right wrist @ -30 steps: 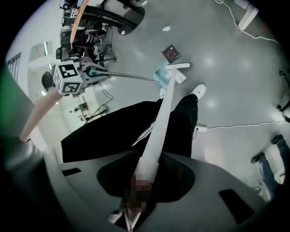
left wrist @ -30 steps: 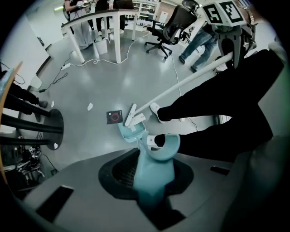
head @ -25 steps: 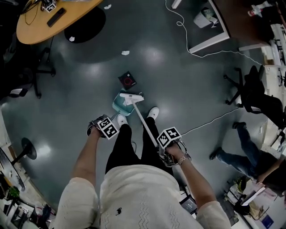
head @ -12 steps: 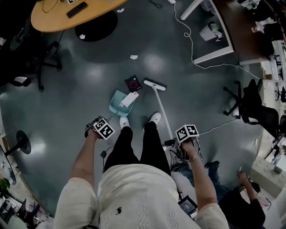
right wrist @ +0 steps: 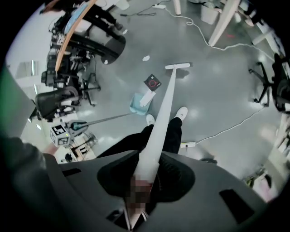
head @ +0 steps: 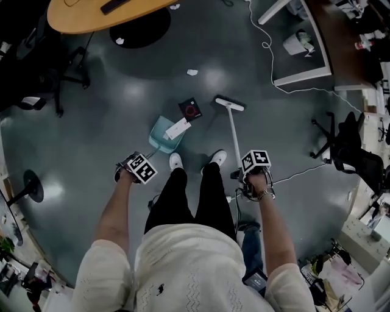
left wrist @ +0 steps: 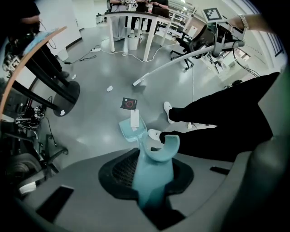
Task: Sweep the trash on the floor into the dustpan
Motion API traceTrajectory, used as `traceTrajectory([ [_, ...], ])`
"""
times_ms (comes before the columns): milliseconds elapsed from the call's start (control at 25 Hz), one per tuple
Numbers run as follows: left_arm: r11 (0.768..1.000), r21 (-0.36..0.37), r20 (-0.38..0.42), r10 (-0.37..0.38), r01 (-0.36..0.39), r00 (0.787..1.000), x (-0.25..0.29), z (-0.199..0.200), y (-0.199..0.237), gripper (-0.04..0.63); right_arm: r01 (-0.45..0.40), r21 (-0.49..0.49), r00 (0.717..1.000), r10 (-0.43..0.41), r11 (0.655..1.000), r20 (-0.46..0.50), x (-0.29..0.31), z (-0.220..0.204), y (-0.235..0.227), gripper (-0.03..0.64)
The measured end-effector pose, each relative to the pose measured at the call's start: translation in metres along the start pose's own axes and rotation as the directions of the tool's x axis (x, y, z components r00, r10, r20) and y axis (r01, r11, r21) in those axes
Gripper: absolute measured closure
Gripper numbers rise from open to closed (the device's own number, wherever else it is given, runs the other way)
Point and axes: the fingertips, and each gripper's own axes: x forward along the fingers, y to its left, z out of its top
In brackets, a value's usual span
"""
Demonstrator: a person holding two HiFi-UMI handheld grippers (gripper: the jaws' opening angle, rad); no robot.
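Observation:
A teal dustpan (head: pixel 166 135) rests on the grey floor ahead of my feet, with a white paper strip (head: pixel 177 129) lying in it. My left gripper (head: pixel 135 167) is shut on the dustpan's long teal handle (left wrist: pixel 152 176). Just beyond the pan lies a black-and-red packet (head: pixel 191 109); a small white scrap (head: pixel 192 72) lies farther off. The white broom head (head: pixel 230 103) stands on the floor right of the packet. My right gripper (head: pixel 256 173) is shut on the broom's white handle (right wrist: pixel 158 127). The dustpan (right wrist: pixel 139 103) also shows in the right gripper view.
A round wooden table (head: pixel 91 12) on a black base and an office chair (head: pixel 42 79) stand at the far left. A white cable (head: pixel 268 49) runs to a white desk frame (head: pixel 301 76) at the far right. Another chair (head: pixel 347 152) is at the right. My shoes (head: pixel 175 161) stand behind the dustpan.
The broom head has swung from over the dustpan out to the right and away from me. My right gripper moved right with it. The white strip now lies in the pan.

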Motion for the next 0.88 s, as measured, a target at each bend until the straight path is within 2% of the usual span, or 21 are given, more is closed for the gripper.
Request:
traceTrajectory([
  [80, 0.999, -0.039, 0.011, -0.014, 0.014, 1.0, 0.002, 0.0, -0.004, 0.503, 0.116, -0.11, 0.99, -0.124, 0.987, -0.072, 0.009, -0.001, -0.004, 0.5],
  [120, 0.998, -0.055, 0.013, -0.02, 0.021, 1.0, 0.004, 0.0, -0.006, 0.503, 0.175, -0.179, 0.974, -0.197, 0.968, -0.109, 0.012, -0.005, -0.006, 0.5],
  [240, 0.996, -0.082, 0.015, -0.031, 0.032, 0.999, 0.008, -0.001, -0.013, 0.503, 0.276, -0.373, 0.914, -0.362, 0.886, -0.184, 0.022, -0.022, -0.005, 0.5],
  [440, 0.987, -0.153, 0.057, -0.039, 0.047, 0.998, 0.013, 0.009, -0.012, 0.503, 0.258, -0.546, 0.864, -0.443, 0.797, -0.239, 0.038, -0.059, 0.015, 0.5],
  [600, 0.989, -0.137, 0.058, -0.041, 0.048, 0.997, 0.016, 0.01, -0.009, 0.503, 0.237, -0.643, 0.823, -0.502, 0.729, -0.265, 0.048, -0.082, 0.021, 0.5],
  [680, 0.988, -0.141, 0.061, -0.047, 0.055, 0.997, 0.017, 0.005, -0.005, 0.503, 0.212, -0.666, 0.817, -0.504, 0.715, -0.281, 0.048, -0.089, 0.031, 0.5],
  [760, 0.988, -0.145, 0.064, -0.046, 0.055, 0.997, 0.016, 0.001, -0.001, 0.503, 0.19, -0.666, 0.827, -0.483, 0.721, -0.288, 0.041, -0.09, 0.041, 0.5],
  [840, 0.987, -0.151, 0.069, -0.038, 0.048, 0.997, 0.014, 0.001, -0.001, 0.503, 0.16, -0.635, 0.847, -0.436, 0.756, -0.305, 0.029, -0.09, 0.05, 0.501],
  [880, 0.987, -0.156, 0.075, -0.033, 0.045, 0.997, 0.012, 0.002, -0.002, 0.503, 0.132, -0.601, 0.861, -0.392, 0.788, -0.326, 0.022, -0.092, 0.056, 0.502],
])
